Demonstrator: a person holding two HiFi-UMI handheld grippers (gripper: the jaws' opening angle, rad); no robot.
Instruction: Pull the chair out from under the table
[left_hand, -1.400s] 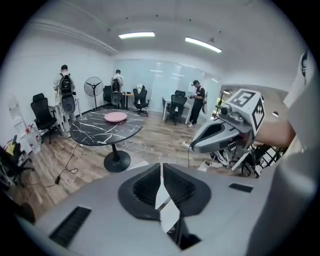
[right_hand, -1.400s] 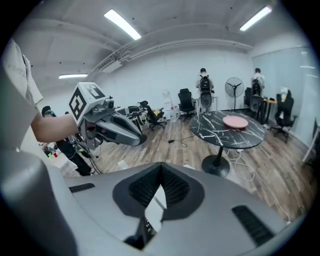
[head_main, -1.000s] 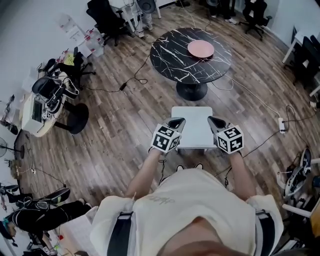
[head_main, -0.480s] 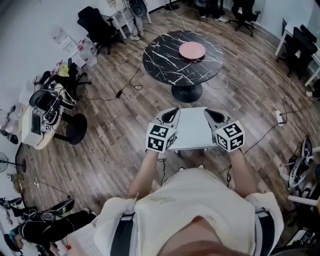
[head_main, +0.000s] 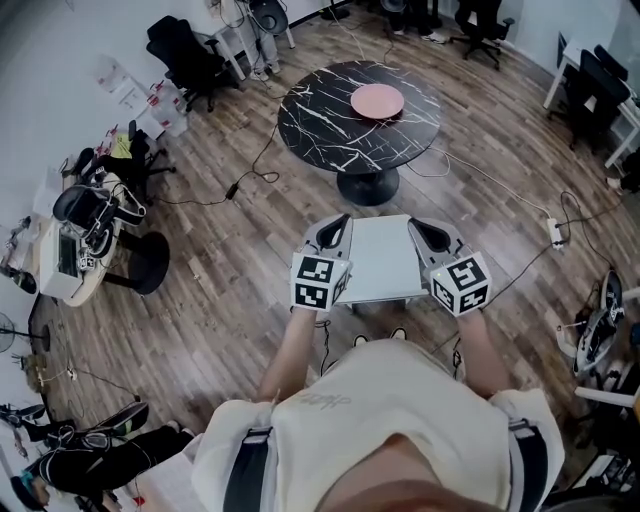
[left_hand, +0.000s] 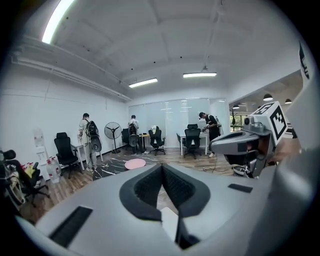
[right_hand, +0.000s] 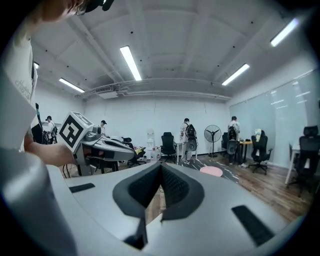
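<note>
Head view: the left tongs (head_main: 338, 224) and the right tongs (head_main: 424, 228) are held side by side in front of the person, both pointing away toward the round black table (head_main: 320, 130). The white chair (head_main: 385, 262) shows between the two, with each side edge of its seat passing under one of them. It stands on the wood floor on the near side of the table, out from under the tabletop. A pink plate (head_main: 377, 100) lies on the table, well beyond the tips. In the left gripper view the jaws meet pad to pad with nothing between them, and a strip of white seat shows below. In the right gripper view the jaws are likewise pressed together and empty.
</note>
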